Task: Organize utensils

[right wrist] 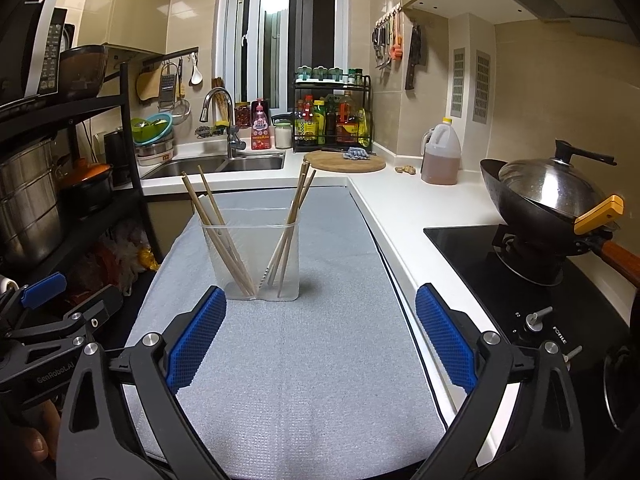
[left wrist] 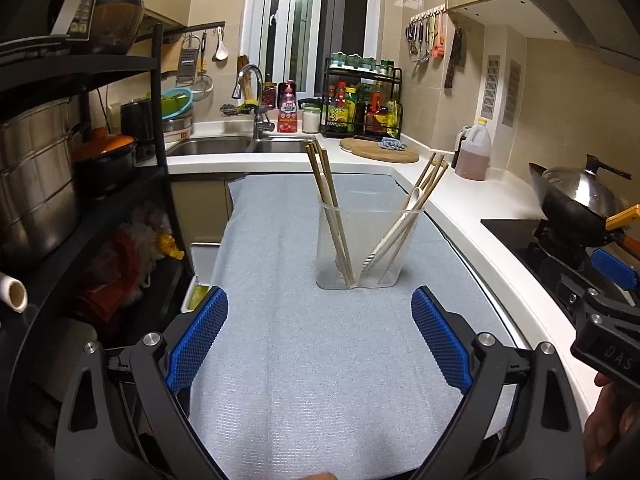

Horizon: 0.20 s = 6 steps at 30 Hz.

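A clear two-compartment plastic holder [left wrist: 362,276] stands upright on the grey mat [left wrist: 300,360]. Its left compartment holds wooden chopsticks [left wrist: 328,208]. Its right compartment holds more chopsticks [left wrist: 430,178] and a white spoon [left wrist: 400,224]. In the right wrist view the holder [right wrist: 260,280] shows with chopsticks on both sides [right wrist: 212,220]. My left gripper [left wrist: 320,312] is open and empty, short of the holder. My right gripper [right wrist: 320,312] is open and empty, just right of the holder and nearer the camera. The right gripper's body shows at the right edge of the left wrist view [left wrist: 608,320].
A black shelf rack [left wrist: 80,160] with pots stands at the left. A sink [left wrist: 240,146] lies behind the mat. A wok with a lid [right wrist: 552,196] sits on the stove [right wrist: 500,264] at the right. An oil jug [right wrist: 440,156] and a round wooden board [right wrist: 344,162] stand on the white counter.
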Tool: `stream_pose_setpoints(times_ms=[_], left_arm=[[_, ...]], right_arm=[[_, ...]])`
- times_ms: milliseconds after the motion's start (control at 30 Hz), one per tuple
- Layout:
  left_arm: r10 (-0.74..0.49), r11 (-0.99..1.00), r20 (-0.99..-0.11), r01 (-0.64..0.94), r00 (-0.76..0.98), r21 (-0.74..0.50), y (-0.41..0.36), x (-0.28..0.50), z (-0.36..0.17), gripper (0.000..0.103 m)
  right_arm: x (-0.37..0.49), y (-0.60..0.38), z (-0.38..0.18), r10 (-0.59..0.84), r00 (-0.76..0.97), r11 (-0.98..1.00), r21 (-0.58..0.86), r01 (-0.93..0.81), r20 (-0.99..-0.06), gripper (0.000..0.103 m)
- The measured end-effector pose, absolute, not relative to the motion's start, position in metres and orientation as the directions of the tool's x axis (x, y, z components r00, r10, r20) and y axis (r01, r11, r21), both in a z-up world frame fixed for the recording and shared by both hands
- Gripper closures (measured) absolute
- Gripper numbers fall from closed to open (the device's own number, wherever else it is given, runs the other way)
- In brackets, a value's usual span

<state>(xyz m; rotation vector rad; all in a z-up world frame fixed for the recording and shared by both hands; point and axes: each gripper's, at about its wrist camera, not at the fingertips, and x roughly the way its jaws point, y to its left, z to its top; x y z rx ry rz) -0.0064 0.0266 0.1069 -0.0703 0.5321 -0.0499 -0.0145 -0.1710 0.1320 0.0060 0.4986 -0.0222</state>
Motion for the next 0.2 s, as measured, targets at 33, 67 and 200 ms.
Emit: stream_pose_setpoints(times_ms=[33,67,200], left_arm=[[-0.063,0.997,-0.503,0.029,0.862,-0.076,0.0258,-0.0071,0.1073,0.013],[-0.061,0.997,-0.499,0.030,0.864,-0.069,0.0250,-0.0078,0.1072,0.012],[-0.062,0.997,-0.495,0.034,0.867,-0.065,0.0231,-0.0095,0.1082,0.011]], right_arm=[[-0.0144,-0.1709,0.1317,-0.020,0.878,1.000,-0.001,0.023,-0.478,0.009],[-0.0142,-0.1705,0.1317,-0.023,0.878,1.000,-0.004,0.024,-0.477,0.009],[-0.0137,-0.1684,0.1320,-0.025,0.878,1.000,-0.006,0.025,-0.478,0.008]])
